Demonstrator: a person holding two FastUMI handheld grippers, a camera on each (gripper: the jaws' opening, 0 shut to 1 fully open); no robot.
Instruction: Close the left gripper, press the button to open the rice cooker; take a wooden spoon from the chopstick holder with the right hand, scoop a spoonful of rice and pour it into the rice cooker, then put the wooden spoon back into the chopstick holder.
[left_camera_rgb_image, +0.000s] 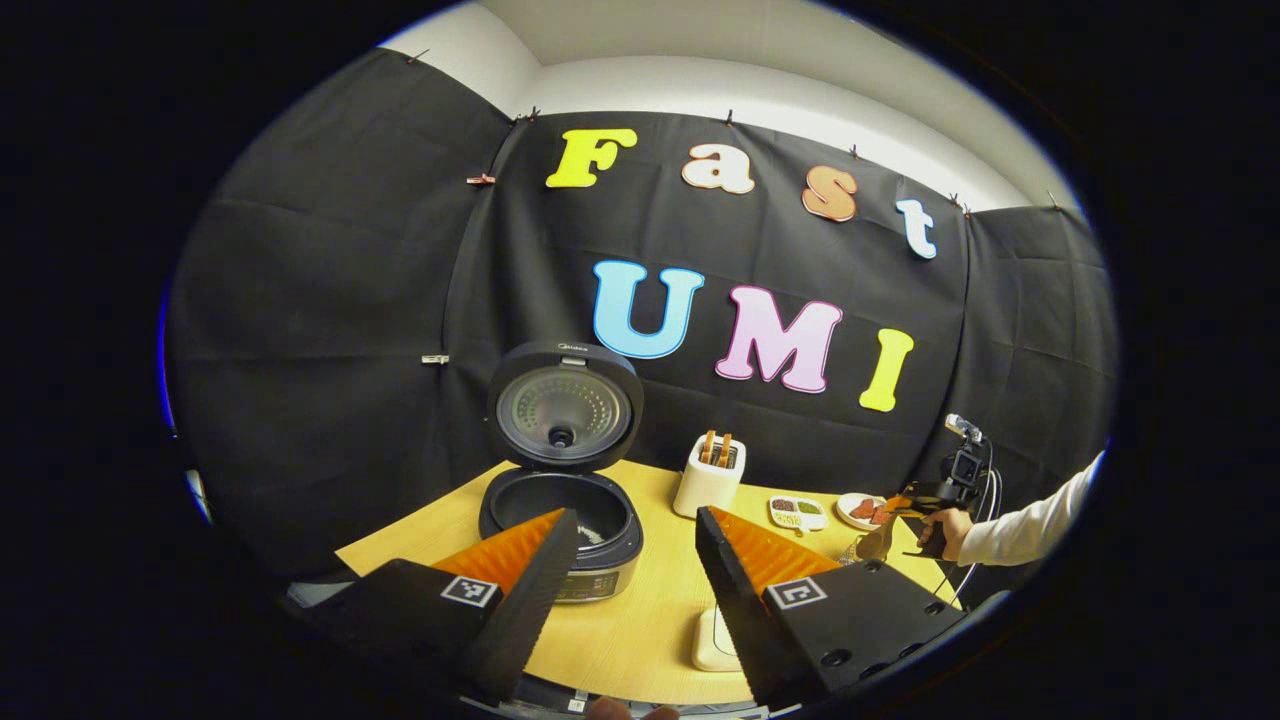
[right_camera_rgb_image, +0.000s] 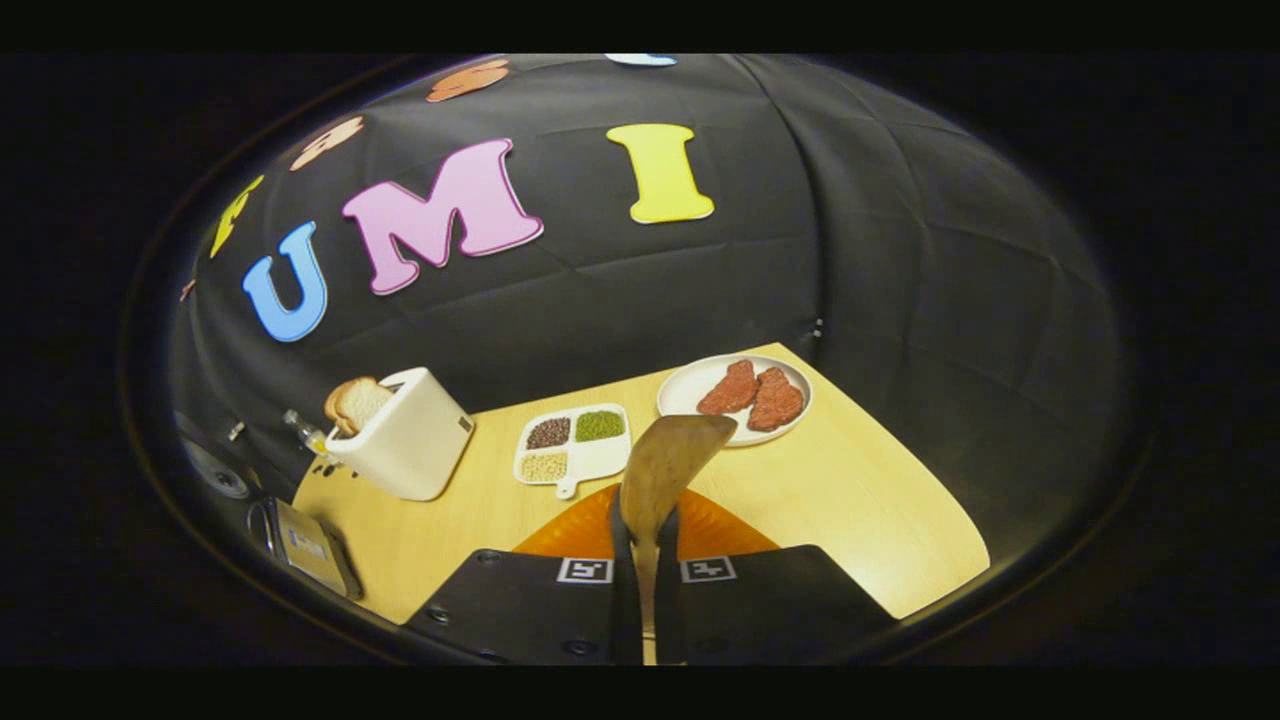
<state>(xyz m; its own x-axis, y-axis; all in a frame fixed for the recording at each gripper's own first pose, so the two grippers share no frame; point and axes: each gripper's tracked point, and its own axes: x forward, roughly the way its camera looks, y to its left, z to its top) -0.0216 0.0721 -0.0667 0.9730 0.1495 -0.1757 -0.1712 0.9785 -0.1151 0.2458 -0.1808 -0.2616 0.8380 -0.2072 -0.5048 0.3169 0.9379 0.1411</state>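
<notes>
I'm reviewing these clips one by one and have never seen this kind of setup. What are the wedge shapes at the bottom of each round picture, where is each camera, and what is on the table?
No robot: a person holds a two-finger gripper in each hand, with a camera riding on each.

The left gripper view looks past the open left gripper at a rice cooker with its lid up, and farther off at the person's hand holding the right gripper.

The right gripper is shut on a wooden spoon.

On the wooden table stand a toaster holding bread, a divided dish of grains and a plate with two reddish pieces.
</notes>
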